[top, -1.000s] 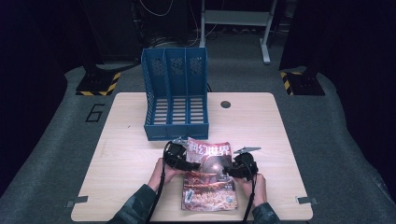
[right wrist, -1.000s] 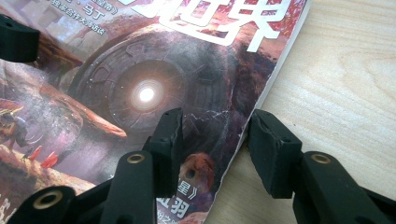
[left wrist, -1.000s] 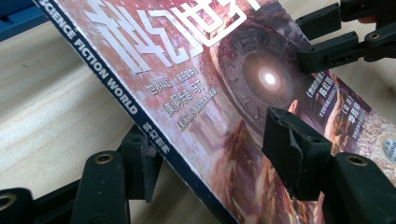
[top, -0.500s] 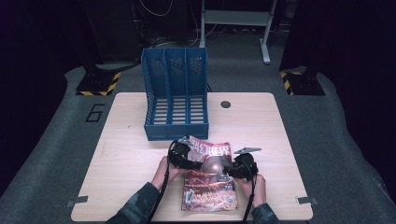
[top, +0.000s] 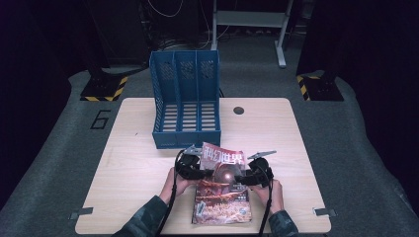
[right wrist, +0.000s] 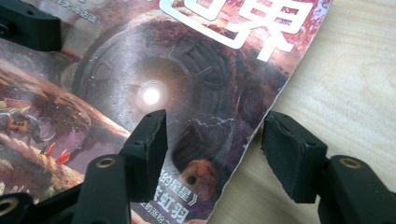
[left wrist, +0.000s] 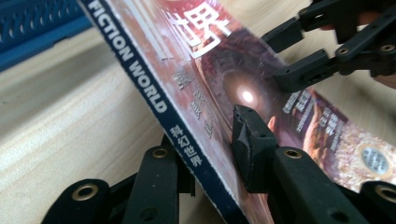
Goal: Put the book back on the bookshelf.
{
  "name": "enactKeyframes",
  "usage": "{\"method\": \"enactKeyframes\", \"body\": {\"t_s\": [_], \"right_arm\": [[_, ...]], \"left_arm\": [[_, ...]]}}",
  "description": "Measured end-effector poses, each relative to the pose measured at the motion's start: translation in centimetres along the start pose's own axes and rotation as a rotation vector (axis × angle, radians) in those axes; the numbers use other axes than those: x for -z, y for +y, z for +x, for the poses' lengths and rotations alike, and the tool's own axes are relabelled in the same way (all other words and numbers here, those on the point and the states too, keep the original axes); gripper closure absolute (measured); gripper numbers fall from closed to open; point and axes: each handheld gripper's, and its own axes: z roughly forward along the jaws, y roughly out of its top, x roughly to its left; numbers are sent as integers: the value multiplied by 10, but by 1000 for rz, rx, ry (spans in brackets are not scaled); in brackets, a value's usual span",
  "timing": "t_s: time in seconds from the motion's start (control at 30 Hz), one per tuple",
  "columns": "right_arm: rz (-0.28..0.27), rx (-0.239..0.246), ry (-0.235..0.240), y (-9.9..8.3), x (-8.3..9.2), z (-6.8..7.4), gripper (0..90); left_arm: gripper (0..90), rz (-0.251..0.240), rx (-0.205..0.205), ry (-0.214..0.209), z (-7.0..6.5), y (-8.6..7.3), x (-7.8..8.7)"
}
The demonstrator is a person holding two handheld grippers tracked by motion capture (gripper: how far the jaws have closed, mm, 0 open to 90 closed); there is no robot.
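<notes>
A magazine (top: 223,190) lies on the near half of the table (top: 128,168), toward 6 o'clock from the table's middle, its far end tilted up off the wood while its near end rests close to the front edge. The cover shows a dark round shape with a bright centre and large pale characters across the top.

The left gripper (top: 193,170) sits at the magazine's 9 o'clock side, held by the person's left hand (top: 174,183). In the left gripper view its jaws are closed on the spine edge of the magazine (left wrist: 196,88): one jaw presses the cover from above, the other sits under the blue spine that reads "FICTION WORLD". The spine runs diagonally, lifted clear of the table beneath.

The right gripper (top: 251,177) is at the magazine's 3 o'clock side, in the right hand (top: 271,193). In the right gripper view its jaws stand wide apart: one lies over the cover of the magazine (right wrist: 154,84), the other hangs beyond the page edge over bare table (right wrist: 355,79), so the edge runs between them without being pinched. This gripper (left wrist: 327,51) also appears in the left gripper view, at 1 o'clock.

A blue file rack (top: 185,98) with three open compartments stands at 12 o'clock from the magazine, just beyond its raised end. A small dark round spot (top: 239,110) marks the table at 1 o'clock, beside the rack.
</notes>
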Motion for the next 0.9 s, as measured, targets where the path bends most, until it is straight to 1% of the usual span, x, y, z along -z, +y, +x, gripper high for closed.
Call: {"method": "enactKeyframes", "body": {"t_s": [0.03, 0.07, 0.1, 0.13, 0.17, 0.2, 0.23, 0.27, 0.3, 0.33, 0.37, 0.4, 0.43, 0.47, 0.5, 0.53, 0.6, 0.63, 0.67, 0.7, 0.73, 0.77, 0.83, 0.87, 0.9], "right_arm": [[-1, -8, 22, 2, 1, -2, 373], [0, -25, 31, 3, 2, -3, 360], [0, -25, 31, 3, 2, -3, 360], [-4, -18, 45, 5, 3, -6, 356], [-14, -26, 69, 8, 4, -9, 343], [-14, -26, 69, 8, 4, -9, 343], [-15, -23, 79, 10, 4, -11, 340], [-23, -32, 106, 12, 4, -14, 326], [-23, -32, 106, 12, 4, -14, 326], [-23, -36, 125, 14, 3, -16, 318], [-25, -45, 143, 17, 2, -19, 303], [-25, -45, 143, 17, 2, -19, 303], [-23, -63, 176, 18, 0, -21, 295], [-23, -63, 176, 18, 0, -21, 282], [-29, -69, 197, 20, -2, -23, 279], [-29, -69, 197, 20, -2, -23, 279], [-43, -92, 223, 21, -3, -26, 296], [-43, -92, 223, 21, -3, -26, 296], [-47, -100, 221, 20, -3, -27, 297], [-50, -116, 238, 21, -4, -28, 298], [-50, -116, 238, 21, -4, -28, 298], [-58, -124, 244, 21, -5, -29, 300], [-65, -123, 248, 21, -5, -30, 309], [-76, -134, 247, 21, -5, -31, 337], [-76, -134, 247, 21, -5, -31, 337]], "left_arm": [[732, -24, -5, -5, -2, -1, 3], [736, -24, -5, -5, -2, -1, 3], [736, -37, -20, -10, -2, -2, 5], [738, -45, -18, -8, -3, -3, 6], [743, -52, -16, -11, -3, -3, 7], [743, -63, -22, -14, -3, -4, 8], [745, -72, -20, -15, -4, -5, 10], [750, -83, -17, -20, -4, -6, 11], [750, -86, -25, -23, -4, -6, 13], [752, -102, -35, -29, -4, -6, 13], [757, -106, -27, -32, -5, -6, 15], [757, -114, -35, -33, -5, -6, 16], [761, -123, -41, -43, -6, -6, 17], [761, -133, -44, -45, -7, -6, 18], [763, -141, -54, -46, -8, -6, 19], [765, -141, -54, -46, -8, -6, 19], [767, -152, -50, -51, -8, -6, 21], [767, -155, -56, -55, -8, -6, 22], [769, -160, -63, -50, -8, -5, 22], [770, -163, -59, -53, -9, -6, 22], [770, -164, -75, -50, -8, -5, 23], [771, -169, -78, -53, -8, -5, 24], [771, -177, -74, -56, -9, -5, 24], [772, -177, -75, -60, -8, -5, 24], [772, -178, -71, -64, -7, -5, 24]]}}
